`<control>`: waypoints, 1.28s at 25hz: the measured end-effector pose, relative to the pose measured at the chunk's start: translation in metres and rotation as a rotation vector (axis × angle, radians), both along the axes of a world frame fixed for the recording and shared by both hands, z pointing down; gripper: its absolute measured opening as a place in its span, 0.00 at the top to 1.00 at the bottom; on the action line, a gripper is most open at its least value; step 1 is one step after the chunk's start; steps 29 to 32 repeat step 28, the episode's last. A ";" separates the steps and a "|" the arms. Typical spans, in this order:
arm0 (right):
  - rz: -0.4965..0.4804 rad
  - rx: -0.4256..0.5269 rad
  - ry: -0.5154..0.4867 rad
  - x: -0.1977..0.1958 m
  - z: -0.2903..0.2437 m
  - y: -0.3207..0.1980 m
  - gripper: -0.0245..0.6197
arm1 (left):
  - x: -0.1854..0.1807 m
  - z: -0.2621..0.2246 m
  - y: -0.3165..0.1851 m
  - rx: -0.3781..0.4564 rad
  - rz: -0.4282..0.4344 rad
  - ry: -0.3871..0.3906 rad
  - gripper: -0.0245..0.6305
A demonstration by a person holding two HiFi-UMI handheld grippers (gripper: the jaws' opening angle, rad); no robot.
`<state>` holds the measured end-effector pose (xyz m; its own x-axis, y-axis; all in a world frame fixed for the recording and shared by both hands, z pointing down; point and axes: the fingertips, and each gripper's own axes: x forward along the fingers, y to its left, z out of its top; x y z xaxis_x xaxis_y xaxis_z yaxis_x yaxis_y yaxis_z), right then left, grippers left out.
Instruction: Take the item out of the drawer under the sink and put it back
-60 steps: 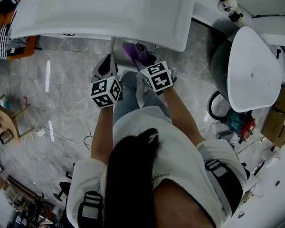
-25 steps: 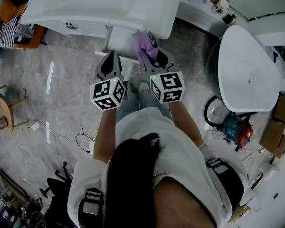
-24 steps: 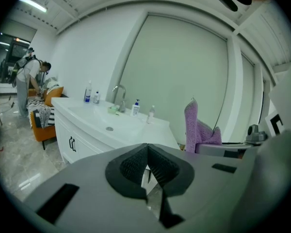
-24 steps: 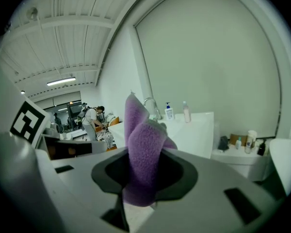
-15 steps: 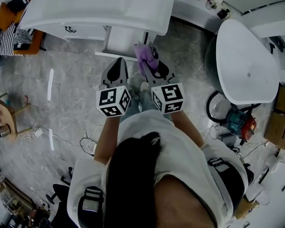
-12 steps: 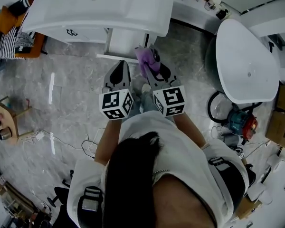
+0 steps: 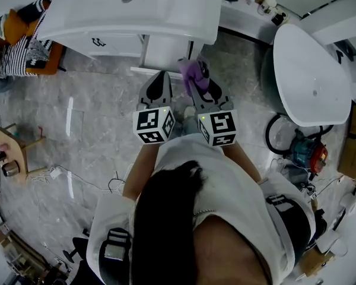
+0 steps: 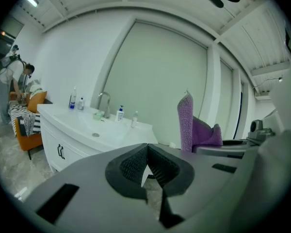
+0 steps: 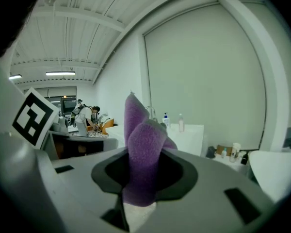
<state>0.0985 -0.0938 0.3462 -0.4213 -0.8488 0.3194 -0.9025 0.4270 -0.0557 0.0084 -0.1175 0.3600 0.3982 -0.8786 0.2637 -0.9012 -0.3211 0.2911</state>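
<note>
In the head view a white sink vanity (image 7: 136, 10) stands at the top, and a white drawer (image 7: 166, 53) sticks out below its counter. My right gripper (image 7: 197, 83) is shut on a purple cloth (image 7: 191, 71), held just in front of the drawer. The right gripper view shows the fuzzy cloth (image 9: 141, 154) standing up between the dark pads. My left gripper (image 7: 161, 81) hangs beside it on the left, shut on nothing. Its pads (image 8: 136, 161) meet at the tips in the left gripper view, where the purple cloth (image 8: 194, 130) shows on the right and the vanity (image 8: 82, 135) lies ahead.
A white bathtub (image 7: 311, 70) fills the right side. An orange seat with striped cloth (image 7: 21, 46) stands left of the vanity, with bottles (image 8: 119, 114) by the tap. Cables (image 7: 77, 177) trail on the grey marble floor, and a red tool (image 7: 311, 156) lies by the tub.
Both grippers have drawn back from the vanity toward the person and risen a little. The purple cloth stays in the right gripper; the left stays shut and empty.
</note>
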 end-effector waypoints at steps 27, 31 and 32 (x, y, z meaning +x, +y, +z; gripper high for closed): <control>0.025 0.011 0.026 -0.009 0.004 -0.008 0.76 | -0.006 0.012 0.001 -0.015 0.019 -0.043 0.96; 0.023 0.011 0.026 -0.012 0.004 -0.009 0.76 | -0.009 0.012 0.001 -0.015 0.018 -0.046 0.96; 0.023 0.011 0.026 -0.012 0.004 -0.009 0.76 | -0.009 0.012 0.001 -0.015 0.018 -0.046 0.96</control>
